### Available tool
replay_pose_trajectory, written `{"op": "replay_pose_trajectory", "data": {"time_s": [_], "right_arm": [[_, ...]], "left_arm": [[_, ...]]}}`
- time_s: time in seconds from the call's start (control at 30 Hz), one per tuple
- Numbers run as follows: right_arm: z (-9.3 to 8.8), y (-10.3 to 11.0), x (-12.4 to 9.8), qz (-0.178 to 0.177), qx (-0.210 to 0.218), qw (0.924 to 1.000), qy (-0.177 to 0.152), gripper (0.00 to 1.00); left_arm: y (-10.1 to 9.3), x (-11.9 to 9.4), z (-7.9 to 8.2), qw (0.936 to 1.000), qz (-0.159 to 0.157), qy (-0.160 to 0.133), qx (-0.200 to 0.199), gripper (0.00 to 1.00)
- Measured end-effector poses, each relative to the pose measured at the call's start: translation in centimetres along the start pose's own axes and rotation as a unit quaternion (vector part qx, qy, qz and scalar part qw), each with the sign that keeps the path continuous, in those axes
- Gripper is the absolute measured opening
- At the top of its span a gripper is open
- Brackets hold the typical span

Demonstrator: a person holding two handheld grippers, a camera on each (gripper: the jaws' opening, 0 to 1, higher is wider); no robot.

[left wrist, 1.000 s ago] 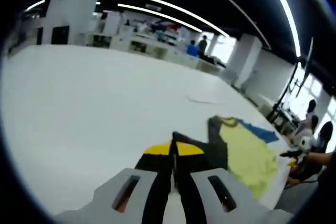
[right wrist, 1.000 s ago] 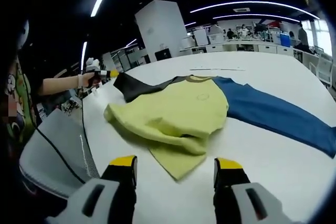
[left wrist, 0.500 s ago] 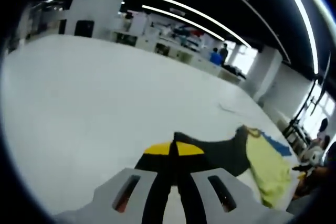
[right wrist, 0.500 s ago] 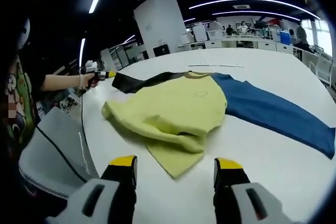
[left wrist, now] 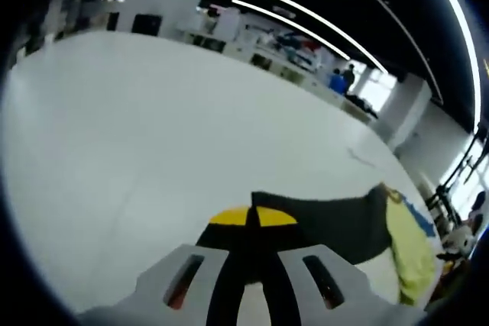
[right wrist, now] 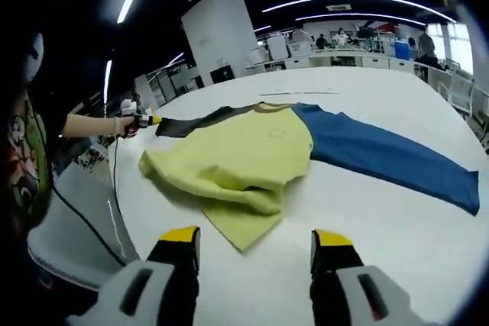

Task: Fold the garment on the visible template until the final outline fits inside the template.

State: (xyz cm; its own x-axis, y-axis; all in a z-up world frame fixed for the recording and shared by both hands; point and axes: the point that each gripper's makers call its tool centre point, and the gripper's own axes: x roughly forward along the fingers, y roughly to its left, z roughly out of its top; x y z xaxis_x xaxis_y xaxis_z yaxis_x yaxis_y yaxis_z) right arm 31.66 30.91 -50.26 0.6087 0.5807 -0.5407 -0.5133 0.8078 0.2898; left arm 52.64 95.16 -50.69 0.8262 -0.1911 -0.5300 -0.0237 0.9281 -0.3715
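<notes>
One black sleeve (left wrist: 328, 223) is clamped in the left tool (left wrist: 253, 217); the right tool (right wrist: 254, 240) gapes before the garment (right wrist: 244, 162).

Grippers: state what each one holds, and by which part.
The left gripper is shut on the end of the shirt's black sleeve. The right gripper is open and holds nothing.

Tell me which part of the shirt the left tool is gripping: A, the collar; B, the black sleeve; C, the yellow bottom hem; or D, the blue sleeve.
B: the left tool is shut on the end of the black sleeve, stretched out from the yellow body.
</notes>
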Motion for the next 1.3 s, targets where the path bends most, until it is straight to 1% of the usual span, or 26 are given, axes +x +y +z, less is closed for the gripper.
{"op": "replay_pose_trajectory", "data": {"time_s": [0.07, 0.13, 0.2, 0.3, 0.43, 0.5, 0.6, 0.63, 0.67, 0.7, 0.73, 0.77, 0.8, 0.87, 0.93, 1.03, 1.1, 1.13, 1.2, 1.3], "right_arm": [[0.8, -0.6, 0.1, -0.007, 0.002, 0.9999, -0.010, 0.56], [1.7, -0.6, 0.1, -0.007, 0.002, 0.9996, -0.028, 0.55], [2.4, -0.9, 0.0, -0.013, -0.015, 0.9993, -0.031, 0.55], [3.7, -1.0, -0.3, -0.019, -0.024, 0.9986, -0.042, 0.55], [4.8, -1.1, -0.9, -0.030, -0.026, 0.9977, -0.055, 0.54], [5.1, -1.2, -1.1, -0.035, -0.028, 0.9971, -0.061, 0.54], [5.1, -1.4, -1.2, -0.040, -0.024, 0.9969, -0.063, 0.54], [5.1, -1.5, -1.3, -0.042, -0.023, 0.9968, -0.064, 0.54], [5.1, -1.5, -1.3, -0.042, -0.018, 0.9968, -0.065, 0.54], [4.9, -1.5, -1.3, -0.043, -0.015, 0.9969, -0.064, 0.54], [4.9, -1.5, -1.3, -0.042, -0.016, 0.9970, -0.063, 0.54], [4.8, -1.5, -1.3, -0.042, -0.016, 0.9970, -0.063, 0.54], [4.8, -1.5, -1.3, -0.042, -0.015, 0.9970, -0.062, 0.53], [4.9, -1.4, -1.3, -0.041, -0.013, 0.9969, -0.065, 0.53], [5.0, -1.4, -1.4, -0.037, -0.010, 0.9970, -0.068, 0.51], [5.1, -1.6, -1.4, -0.036, -0.009, 0.9970, -0.068, 0.51], [5.1, -1.7, -1.5, -0.036, -0.009, 0.9970, -0.068, 0.51], [5.1, -1.7, -1.5, -0.036, -0.009, 0.9969, -0.069, 0.51], [5.2, -1.7, -1.5, -0.036, -0.008, 0.9969, -0.070, 0.51], [5.2, -1.8, -1.5, -0.036, -0.009, 0.9967, -0.072, 0.51]], "left_arm": [[0.3, -0.2, -0.3, 1.0000, 0.004, 0.004, -0.006, 0.00], [0.5, -0.2, -0.5, 0.9999, 0.009, 0.007, -0.005, 0.00], [0.6, 0.0, -0.8, 0.9998, 0.015, 0.014, -0.004, 0.00], [0.7, 0.2, -1.4, 0.9993, 0.023, 0.029, 0.007, 0.00], [1.3, 0.7, -1.9, 0.9985, 0.030, 0.045, 0.006, 0.00], [1.4, 0.7, -2.0, 0.9984, 0.032, 0.047, 0.006, 0.00], [1.8, 0.8, -2.7, 0.9970, 0.043, 0.062, 0.014, 0.00], [1.9, 0.8, -2.4, 0.9975, 0.042, 0.054, 0.015, 0.00], [2.0, 0.8, -2.5, 0.9973, 0.045, 0.057, 0.006, 0.00], [2.0, 0.8, -2.5, 0.9973, 0.046, 0.057, 0.006, 0.00], [1.8, 0.8, -2.5, 0.9972, 0.047, 0.058, 0.011, 0.00], [1.8, 0.8, -2.5, 0.9967, 0.048, 0.059, 0.028, 0.00], [1.7, 0.8, -2.6, 0.9964, 0.048, 0.059, 0.037, 0.00], [1.5, 0.8, -2.6, 0.9964, 0.046, 0.058, 0.042, 0.00], [1.3, 0.8, -2.6, 0.9963, 0.040, 0.058, 0.050, 0.00], [1.0, 0.4, -2.3, 0.9968, 0.032, 0.049, 0.055, 0.00], [0.8, 0.1, -2.2, 0.9967, 0.032, 0.045, 0.060, 0.02], [1.0, 0.1, -2.1, 0.9968, 0.031, 0.044, 0.060, 0.05], [0.7, -0.1, -1.9, 0.9967, 0.029, 0.039, 0.066, 0.11], [0.8, -0.5, -1.5, 0.9951, 0.041, 0.027, 0.085, 0.30]]}}
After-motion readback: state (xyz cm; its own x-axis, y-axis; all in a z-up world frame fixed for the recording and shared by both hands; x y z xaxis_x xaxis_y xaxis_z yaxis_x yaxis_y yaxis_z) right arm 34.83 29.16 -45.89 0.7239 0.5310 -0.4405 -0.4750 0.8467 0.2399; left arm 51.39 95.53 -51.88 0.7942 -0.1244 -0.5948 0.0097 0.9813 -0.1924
